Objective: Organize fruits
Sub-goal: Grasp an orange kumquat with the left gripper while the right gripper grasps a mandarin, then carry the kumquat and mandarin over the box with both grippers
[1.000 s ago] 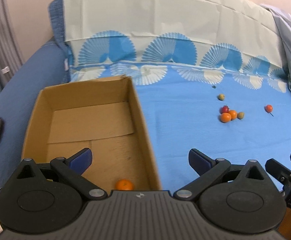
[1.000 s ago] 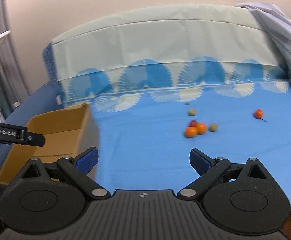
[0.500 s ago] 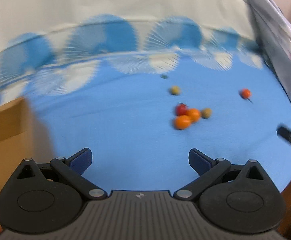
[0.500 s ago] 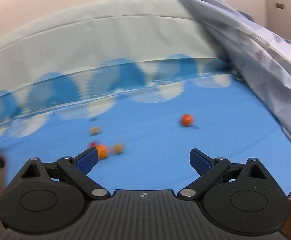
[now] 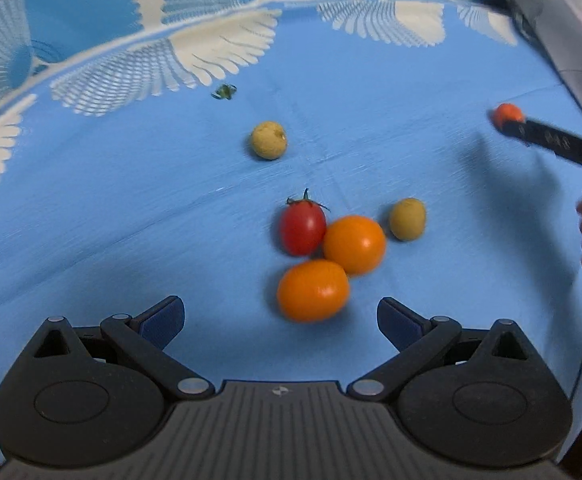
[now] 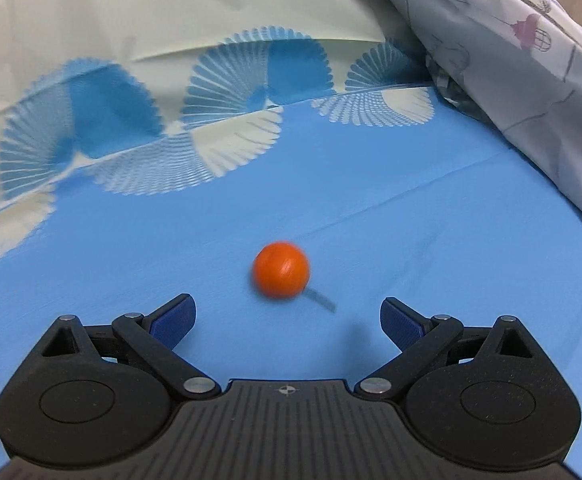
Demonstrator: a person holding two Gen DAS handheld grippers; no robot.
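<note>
Both sets of jaws wide open, nothing held. Left gripper (image 5: 281,314): nudge toward 1 o'clock, centre on the nearest orange (image 5: 313,290), squeeze gently. Right gripper (image 6: 287,316): straight on at 12 for the lone tomato (image 6: 281,269).

Blue sheet (image 5: 131,208) w/ fan print, grey patterned quilt (image 6: 531,80) at right

No legible text, label or number is shown. Faint marks are seen on the right gripper's (image 5: 551,140) black finger at the right edge of the left wrist view, but they are too blurred to be read.
</note>
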